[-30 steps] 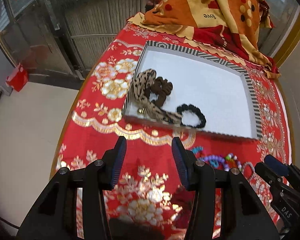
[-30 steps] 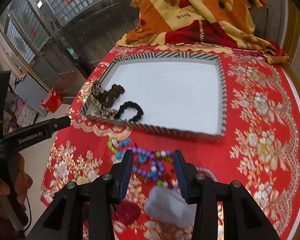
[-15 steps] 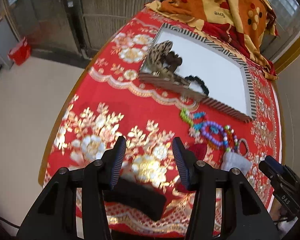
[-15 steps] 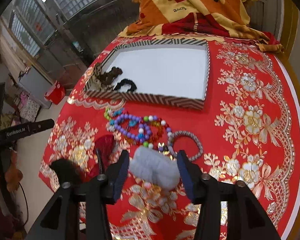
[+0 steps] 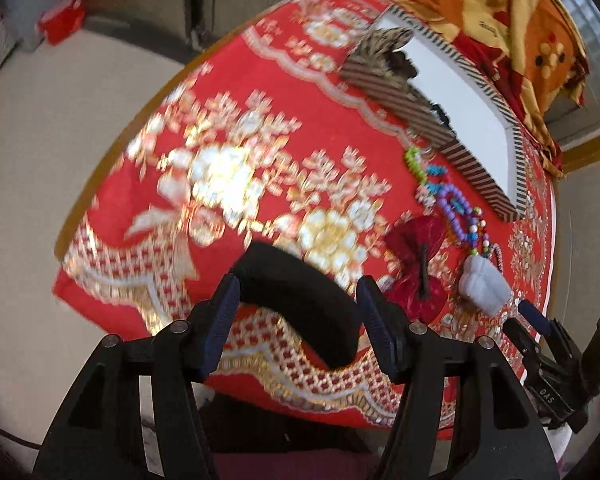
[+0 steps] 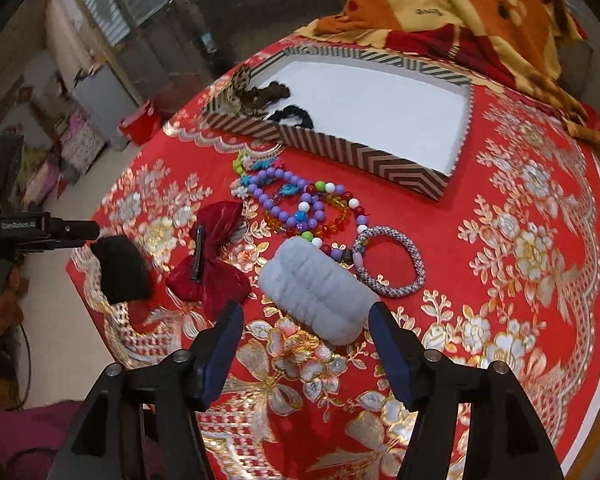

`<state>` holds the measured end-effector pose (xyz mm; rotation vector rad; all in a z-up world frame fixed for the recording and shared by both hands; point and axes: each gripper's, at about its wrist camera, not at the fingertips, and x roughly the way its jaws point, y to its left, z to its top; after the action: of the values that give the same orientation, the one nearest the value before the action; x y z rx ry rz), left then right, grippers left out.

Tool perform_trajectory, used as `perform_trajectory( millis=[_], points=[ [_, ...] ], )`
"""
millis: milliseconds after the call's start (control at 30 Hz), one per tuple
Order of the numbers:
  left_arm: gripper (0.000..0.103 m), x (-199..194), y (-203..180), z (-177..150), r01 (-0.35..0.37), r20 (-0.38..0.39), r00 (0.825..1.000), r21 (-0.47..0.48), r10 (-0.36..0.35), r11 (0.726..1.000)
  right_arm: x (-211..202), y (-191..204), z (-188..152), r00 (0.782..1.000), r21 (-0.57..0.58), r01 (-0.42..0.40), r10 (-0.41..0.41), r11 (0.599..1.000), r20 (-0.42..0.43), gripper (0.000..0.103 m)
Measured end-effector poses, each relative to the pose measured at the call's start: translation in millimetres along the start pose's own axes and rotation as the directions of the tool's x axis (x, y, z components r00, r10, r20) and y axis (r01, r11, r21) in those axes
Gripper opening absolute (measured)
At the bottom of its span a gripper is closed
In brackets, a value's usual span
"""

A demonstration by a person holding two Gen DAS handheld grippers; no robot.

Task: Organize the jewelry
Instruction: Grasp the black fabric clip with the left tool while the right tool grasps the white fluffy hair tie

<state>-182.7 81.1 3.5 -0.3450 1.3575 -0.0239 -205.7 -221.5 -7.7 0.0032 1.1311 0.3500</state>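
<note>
A striped tray (image 6: 416, 172) with a white floor holds a leopard scrunchie (image 6: 236, 84), a brown one (image 6: 272, 92) and a black one (image 6: 292, 114) in its left end. In front of it lie bead bracelets (image 6: 300, 208), a woven bangle (image 6: 392, 260), a red bow clip (image 6: 208, 256), a pale blue fluffy band (image 6: 316, 288) and a black fluffy band (image 6: 120, 268). My right gripper (image 6: 304, 348) is open just short of the pale blue band. My left gripper (image 5: 296, 316) is open around the black band (image 5: 300, 300) at the table's near edge.
A red and gold floral cloth (image 6: 520, 240) covers the round table. An orange blanket (image 6: 460, 0) is heaped behind the tray. The floor (image 5: 40, 160) lies beyond the table's left edge, with a red box (image 5: 60, 22) on it.
Both grippers have pulled back from the tray toward the near edge of the table. The left gripper now has the black band between its open fingers; the right faces the pale blue band.
</note>
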Motion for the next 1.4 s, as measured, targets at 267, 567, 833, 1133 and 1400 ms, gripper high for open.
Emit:
perform_trajectory(
  millis=[267,567,833,1133,1400],
  points=[
    [0.062,8.5,12.7,-11.1,0.041,-0.020,0.999,-0.112,-0.044,0.993,14.9,11.4,9.2,0.999,-0.171,0.032,-0.039,0.985,-0.037,0.067],
    [0.068,22.2,9.4,-10.6,0.058,-0.019,0.998,-0.174,-0.063,0.983,30.2,18.6,16.4,0.995,-0.263,0.039,-0.061,0.964,-0.077,0.068],
    [0.068,41.6,-1.4,-7.4,0.016,-0.048,0.999,-0.152,-0.024,0.988,42.5,19.1,20.3,0.993,-0.280,0.047,-0.075,0.959,-0.089,0.068],
    [0.064,53.0,-12.5,-3.3,-0.025,-0.067,0.998,-0.058,0.021,0.998,48.8,17.1,16.9,0.994,-0.262,0.043,-0.068,0.964,-0.086,0.042],
    [0.022,42.7,-27.3,11.8,-0.019,-0.020,1.000,0.043,0.020,0.999,36.3,6.9,18.8,0.998,-0.175,0.011,-0.023,0.985,-0.064,0.015]
  ],
)
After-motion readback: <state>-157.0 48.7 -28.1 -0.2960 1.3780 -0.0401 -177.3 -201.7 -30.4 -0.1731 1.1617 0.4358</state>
